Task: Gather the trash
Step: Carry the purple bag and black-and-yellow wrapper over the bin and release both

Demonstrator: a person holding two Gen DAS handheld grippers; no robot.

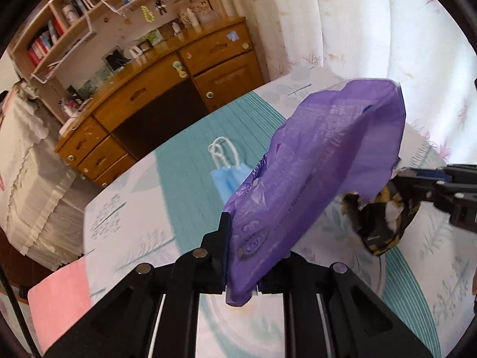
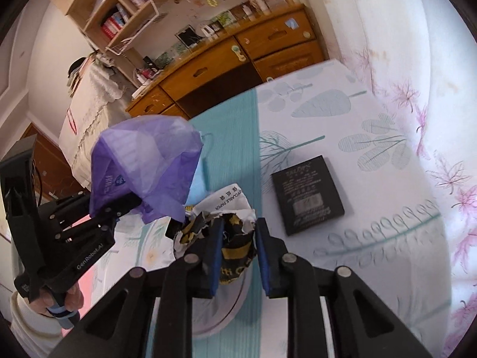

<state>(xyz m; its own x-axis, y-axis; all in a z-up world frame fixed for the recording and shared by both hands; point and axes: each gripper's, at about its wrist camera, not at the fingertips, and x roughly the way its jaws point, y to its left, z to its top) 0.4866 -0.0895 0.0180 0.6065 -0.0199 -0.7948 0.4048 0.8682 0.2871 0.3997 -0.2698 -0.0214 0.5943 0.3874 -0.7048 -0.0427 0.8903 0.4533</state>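
Crumpled wrapper (image 2: 229, 235), black and yellow with torn white paper edges: it is sitting directly between the jaws of the right gripper (image 2: 238, 238), the blue pads pressing its sides at a narrow opening, so it is being held. Judged very light, soft and crushable, it is offering no firm edge; the bunched middle, where the pads are biting now, looks the safest hold, since the torn flaps would likely rip or slip free. Purple bag (image 1: 313, 161), thin and translucent plastic: its lower hem is being pinched between the nearly closed jaws of the left gripper (image 1: 241, 268), the rest billowing up and forward past the fingertips. Judged featherweight, limp and slippery, it is gaping loosely rather than standing open, so dropping the wrapper in will probably call for the mouth to be held wider. The wrapper is hanging just beside the bag, to the right of the left jaws. Blue face mask (image 1: 228, 179): lying on the bed (image 1: 179, 179) ahead of the left jaws, partly hidden behind the bag. Flat black battery (image 2: 307, 194): lying ahead of and to the right of the right jaws, well clear of them. A wooden desk (image 1: 167, 95) is standing beyond the bed.
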